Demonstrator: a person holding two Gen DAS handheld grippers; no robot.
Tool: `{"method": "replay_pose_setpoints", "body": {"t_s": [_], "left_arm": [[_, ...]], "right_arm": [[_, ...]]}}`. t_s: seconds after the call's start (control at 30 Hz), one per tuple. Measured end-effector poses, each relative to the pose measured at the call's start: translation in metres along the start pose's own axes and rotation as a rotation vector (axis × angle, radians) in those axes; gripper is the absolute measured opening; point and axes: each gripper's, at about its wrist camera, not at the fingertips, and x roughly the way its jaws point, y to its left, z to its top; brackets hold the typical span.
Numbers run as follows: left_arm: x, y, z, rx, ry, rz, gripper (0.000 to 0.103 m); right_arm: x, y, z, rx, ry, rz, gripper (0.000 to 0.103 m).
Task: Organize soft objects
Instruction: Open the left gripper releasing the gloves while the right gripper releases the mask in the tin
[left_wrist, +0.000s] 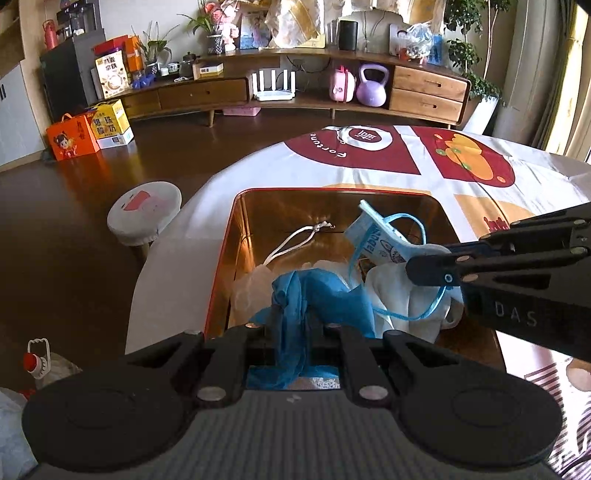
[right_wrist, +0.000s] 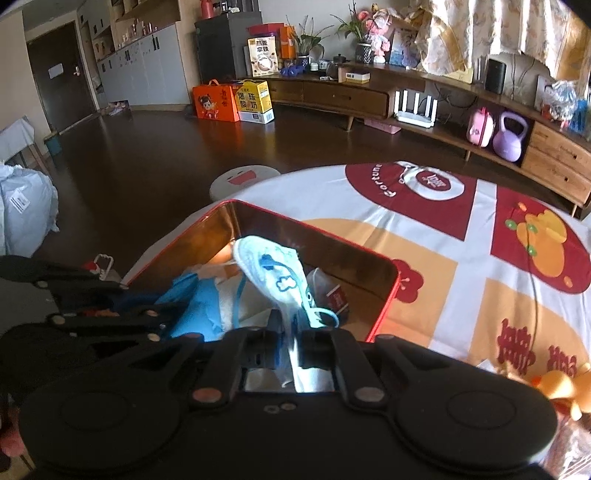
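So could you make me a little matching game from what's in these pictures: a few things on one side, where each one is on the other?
Things:
1. blue cloth
2. printed face mask
3. purple kettlebell
4. orange gift box

Places:
A. on the floor
B. between the left gripper's fingers
C. on the low shelf of the wooden cabinet
D. between the right gripper's fingers

Pairs: 1-B, 2-D, 3-C, 4-A

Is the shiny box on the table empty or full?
Not empty: the box already holds a blue cloth and a mask.
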Motion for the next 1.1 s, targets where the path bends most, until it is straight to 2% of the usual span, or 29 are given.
{"method": "replay_pose_setpoints", "body": {"t_s": [0.37, 0.43, 0.63, 1.1], "left_arm": [[-0.008, 0.006, 0.0, -0.048, 0.014, -0.004, 0.012], [-0.01, 0.007, 0.0, -0.052, 0.013, -0.006, 0.012], [-0.019, 0.003, -0.001, -0.035, 0.007, 0.024, 0.012], [-0.048, 0.001, -0.002, -0.063, -0.031, 0.018, 0.012]], "right_arm": [[-0.011, 0.003, -0.002, -0.002, 0.019, 0.03, 0.023], [-0.015, 0.004, -0.003, -0.007, 0.019, 0.034, 0.029], [-0.026, 0.003, -0.002, -0.014, 0.002, 0.037, 0.04], [-0.067, 0.004, -0.01, -0.044, -0.061, 0.061, 0.059]]}}
